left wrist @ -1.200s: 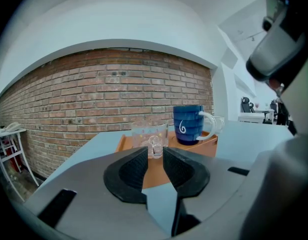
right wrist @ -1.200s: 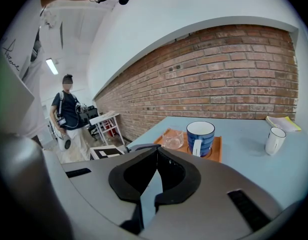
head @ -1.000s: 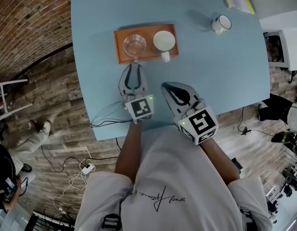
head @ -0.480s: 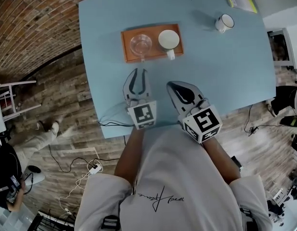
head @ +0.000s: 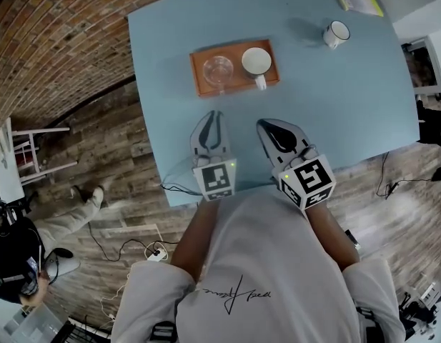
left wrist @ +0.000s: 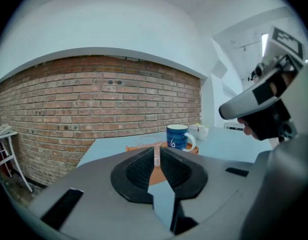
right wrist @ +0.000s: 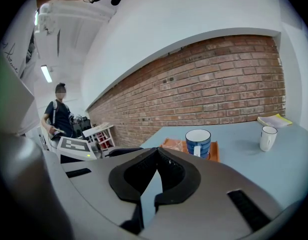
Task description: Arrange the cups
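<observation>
1. Against the picture from a second ago, I find the left gripper (head: 211,120) drawn back from the orange tray (head: 238,86). Its tips then stood just beside the tray's near edge; they are now well apart from it.
2. Its fingers have just been closing. Only a narrow slit remains between them and nothing is held; the left gripper view shows the distant glass cup (head: 218,70) through that slit.
3. The right gripper (head: 270,127) shows no change: fingers together, nothing between them.
4. Pose: both grippers sit side by side over the near part of the blue tabletop (head: 334,106). They point toward the tray with noses slightly down and marker cubes toward the person's chest.
5. Task items: the glass cup stands on the tray's left half. The blue mug (head: 256,61) stands on its right half with its handle toward the grippers.
6. The white mug (head: 336,33) stands alone at the tabletop's far right, well apart from the tray.
</observation>
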